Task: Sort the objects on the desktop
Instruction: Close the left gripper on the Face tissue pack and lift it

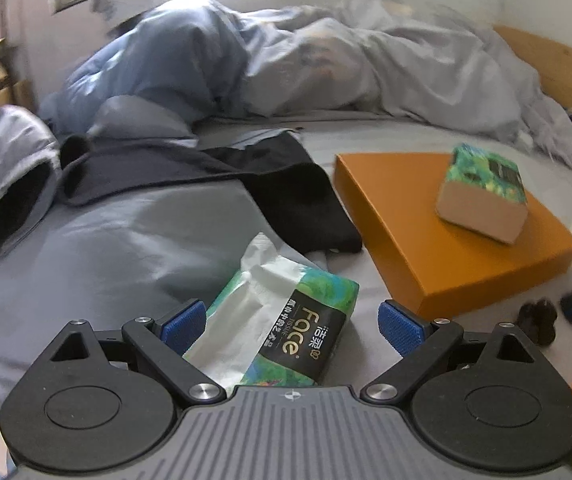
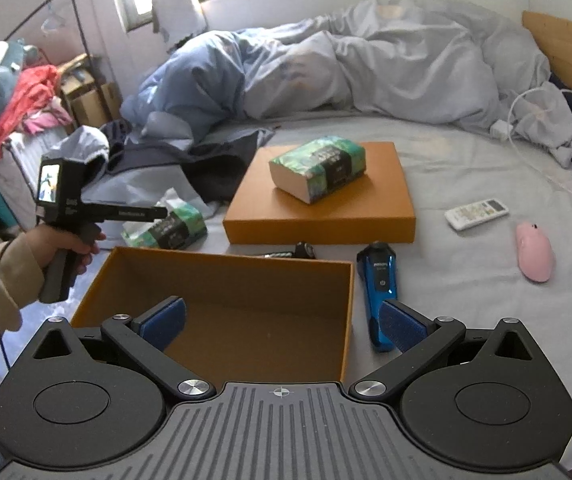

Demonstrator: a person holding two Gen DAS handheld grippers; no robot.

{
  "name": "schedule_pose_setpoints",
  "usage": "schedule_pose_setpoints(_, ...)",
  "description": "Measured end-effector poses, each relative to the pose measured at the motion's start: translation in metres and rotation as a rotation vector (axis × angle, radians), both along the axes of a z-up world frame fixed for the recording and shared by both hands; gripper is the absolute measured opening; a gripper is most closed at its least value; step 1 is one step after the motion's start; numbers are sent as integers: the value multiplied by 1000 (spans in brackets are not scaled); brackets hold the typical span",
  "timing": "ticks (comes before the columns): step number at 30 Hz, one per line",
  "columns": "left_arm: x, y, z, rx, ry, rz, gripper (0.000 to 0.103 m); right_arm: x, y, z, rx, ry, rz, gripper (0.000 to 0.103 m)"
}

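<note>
An opened green tissue pack (image 1: 286, 320) marked "Face" lies on the grey bedsheet between the fingers of my left gripper (image 1: 292, 326), which is open; the right pad stands clear of the pack. In the right wrist view the same pack (image 2: 165, 228) lies under the left gripper (image 2: 157, 213), which a hand holds. A second, sealed tissue pack (image 2: 318, 170) rests on a flat orange lid (image 2: 382, 200). My right gripper (image 2: 281, 324) is open and holds nothing, hovering over an open orange box (image 2: 221, 260). A blue shaver (image 2: 380, 292) lies just right of the box.
A white remote (image 2: 476, 213) and a pink mouse (image 2: 534, 252) lie on the sheet at the right. A small black object (image 2: 304, 250) sits between box and lid. Dark clothing (image 1: 294, 196) and a heaped duvet (image 2: 366, 56) fill the far side; a wooden headboard (image 2: 566, 52) stands at the right.
</note>
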State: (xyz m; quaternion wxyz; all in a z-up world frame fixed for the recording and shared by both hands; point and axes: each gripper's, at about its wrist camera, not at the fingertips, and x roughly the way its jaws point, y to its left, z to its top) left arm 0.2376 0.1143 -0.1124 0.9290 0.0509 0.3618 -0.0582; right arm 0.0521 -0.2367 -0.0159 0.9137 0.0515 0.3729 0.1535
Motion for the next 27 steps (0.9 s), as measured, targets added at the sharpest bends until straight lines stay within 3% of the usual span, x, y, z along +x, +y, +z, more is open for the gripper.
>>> schedule_pose_setpoints(3,5,2,-7,22,-4,-29,99,0,1,-4,3,14,-6,103)
schedule_pose_setpoints(11,14,25,-27,-34,8,-35,99,5,1,-12,19,51,-17,103)
schedule_pose_setpoints(19,21,15,-42,69,-5,-126,100,7,5,-15,17,68,-19,103)
schedule_pose_setpoints(27,34,18,-43,67,-2,-143,103,13,9,-18,16,93,-5,103)
